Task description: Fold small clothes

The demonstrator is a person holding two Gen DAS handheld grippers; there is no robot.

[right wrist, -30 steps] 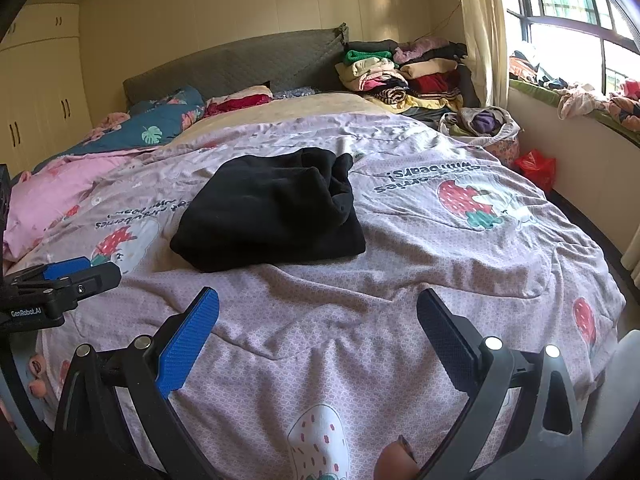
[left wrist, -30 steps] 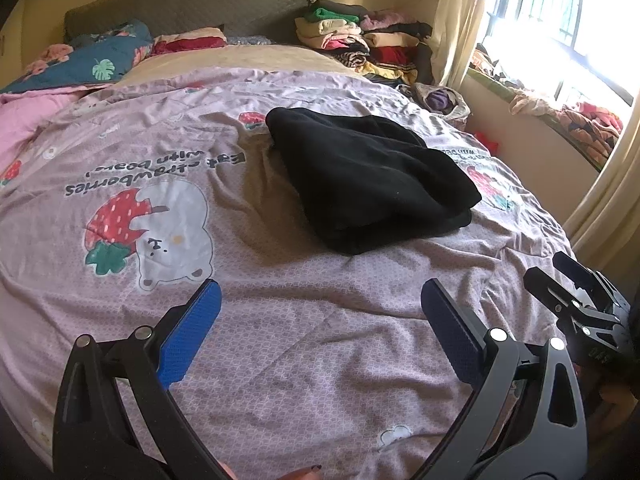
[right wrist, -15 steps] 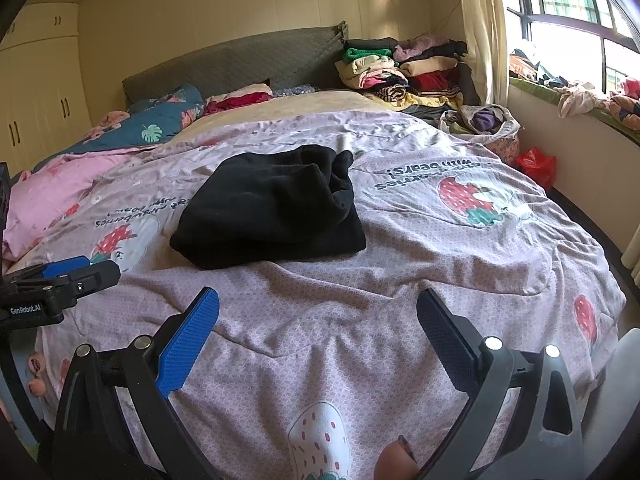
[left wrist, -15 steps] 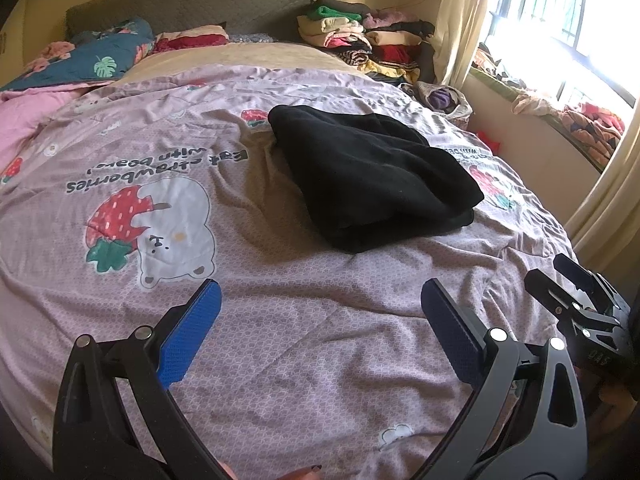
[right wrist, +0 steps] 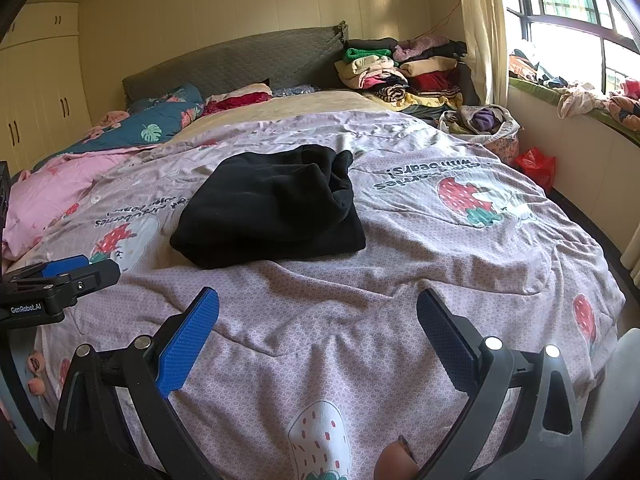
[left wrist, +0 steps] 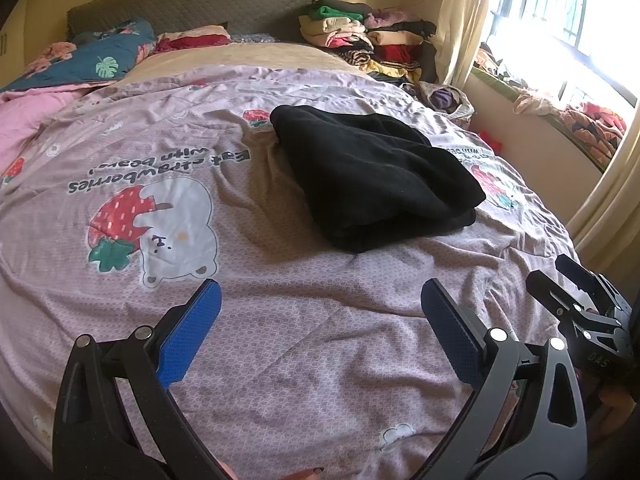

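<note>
both tools hang over the bedspread point(left wrist: 280, 320), the left tool point(left wrist: 320, 332) and right tool point(right wrist: 318, 332) spread wide and holding nothing, short of the folded black garment point(right wrist: 272, 208)

One black garment point(left wrist: 376, 176), two tongs, one pile of folded clothes point(right wrist: 400, 68).

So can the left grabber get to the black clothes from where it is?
Probably yes. The left gripper is open and holds nothing, and only bare purple quilt lies between it and the black garment. It isn't touching yet, so it would need to move forward.
</note>
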